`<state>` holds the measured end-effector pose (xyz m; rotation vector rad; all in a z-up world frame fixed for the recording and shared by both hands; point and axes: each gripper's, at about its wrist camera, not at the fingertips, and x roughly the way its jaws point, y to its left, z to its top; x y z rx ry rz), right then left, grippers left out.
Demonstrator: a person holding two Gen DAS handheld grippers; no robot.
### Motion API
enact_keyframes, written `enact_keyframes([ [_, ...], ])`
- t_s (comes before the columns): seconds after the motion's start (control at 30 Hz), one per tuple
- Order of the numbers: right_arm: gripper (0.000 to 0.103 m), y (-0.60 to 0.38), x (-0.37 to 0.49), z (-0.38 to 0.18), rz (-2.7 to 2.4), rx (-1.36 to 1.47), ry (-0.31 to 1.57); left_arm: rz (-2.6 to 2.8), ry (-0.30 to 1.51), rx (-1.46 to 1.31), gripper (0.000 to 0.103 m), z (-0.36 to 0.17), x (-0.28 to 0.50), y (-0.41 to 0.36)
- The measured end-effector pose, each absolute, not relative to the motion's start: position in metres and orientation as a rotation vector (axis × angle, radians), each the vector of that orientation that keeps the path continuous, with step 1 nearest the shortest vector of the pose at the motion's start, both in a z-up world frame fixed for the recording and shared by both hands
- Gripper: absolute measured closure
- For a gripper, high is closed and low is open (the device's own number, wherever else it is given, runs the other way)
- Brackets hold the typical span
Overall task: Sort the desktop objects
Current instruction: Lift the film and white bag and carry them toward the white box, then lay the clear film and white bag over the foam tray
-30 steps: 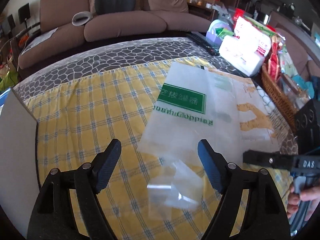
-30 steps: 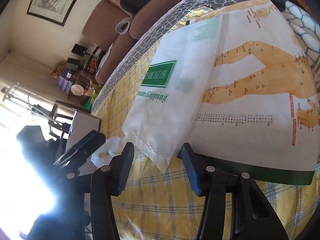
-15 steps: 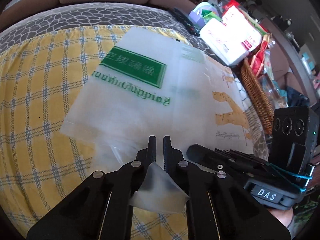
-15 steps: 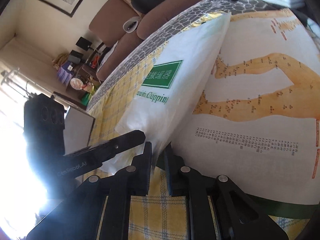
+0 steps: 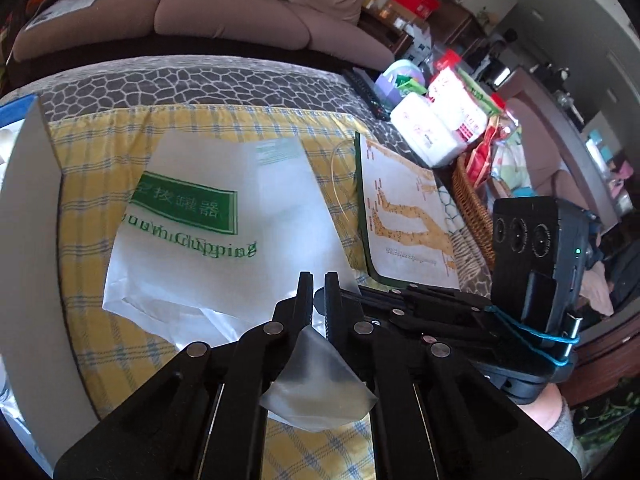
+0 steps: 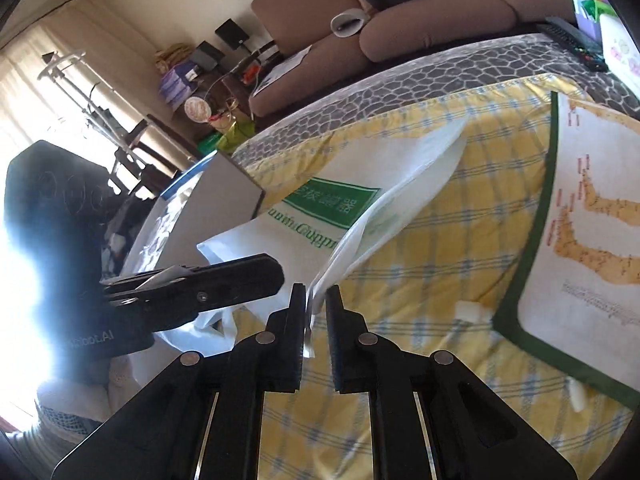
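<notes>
Both grippers, open 1 second ago, now pinch the white plastic bag (image 5: pixel 224 240): left gripper (image 5: pixel 318 280) and right gripper (image 6: pixel 316 292), fingers narrow, its edge lifted off the yellow checked cloth (image 6: pixel 460 208) at frame center.

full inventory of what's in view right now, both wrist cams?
translucent white plastic bag with green label: 1, white and green, on the cloth, near edge lifted
yellow checked cloth: 1, yellow and blue, over the table
grey pebble-pattern cover: 1, grey, under the cloth
green-bordered paper chart: 1, white and orange, right of the bag
wicker basket: 1, brown, far right
brown sofa: 1, behind the table
left hand-held gripper: 1, black, shut on the bag
right hand-held gripper: 1, black, shut on the bag's edge
</notes>
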<state>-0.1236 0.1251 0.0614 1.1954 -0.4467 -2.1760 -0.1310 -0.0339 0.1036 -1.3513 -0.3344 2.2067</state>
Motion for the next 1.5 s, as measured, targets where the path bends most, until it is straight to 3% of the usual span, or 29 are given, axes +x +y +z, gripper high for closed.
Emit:
enact_keyframes([
  [0.5, 0.094, -0.019, -0.082, 0.192, -2.174, 0.987, -0.163, 2.344, -0.392, -1.092, 0.099, 0.238, -0.081, -0.157],
  [0.73, 0.094, -0.113, -0.065, 0.224, -2.121, 0.906, -0.101, 2.483, -0.388, -0.990, 0.098, 0.286, -0.050, -0.252],
  [0.87, 0.094, -0.163, -0.064, 0.206, -2.065, 0.991, -0.070, 2.599, -0.306, -1.088, 0.097, 0.266, -0.050, -0.296],
  [1.03, 0.089, -0.171, -0.055, 0.145, -1.964, 1.212, -0.061, 2.650, -0.139, -1.389, 0.097, 0.178, -0.076, -0.320],
  [1.1, 0.073, -0.157, -0.046, 0.133, -1.966, 1.217, -0.059, 2.628, -0.178, -1.426, 0.097, 0.153, -0.073, -0.322],
  [1.13, 0.070, -0.149, -0.042, 0.131, -1.972, 1.212, -0.058, 2.618, -0.217, -1.416, 0.096, 0.148, -0.067, -0.323],
  [1.27, 0.062, -0.098, -0.035, 0.133, -2.033, 1.194, -0.125, 2.573, -0.262, -1.300, 0.061, 0.156, -0.039, -0.301],
  [1.37, 0.035, -0.047, -0.030, 0.136, -2.144, 1.194, -0.132, 2.511, -0.238, -1.276, 0.024, 0.165, -0.026, -0.267],
  [1.5, 0.030, 0.019, -0.026, 0.110, -2.232, 1.266, -0.247, 2.456, -0.222, -1.349, 0.022, 0.152, -0.021, -0.235],
])
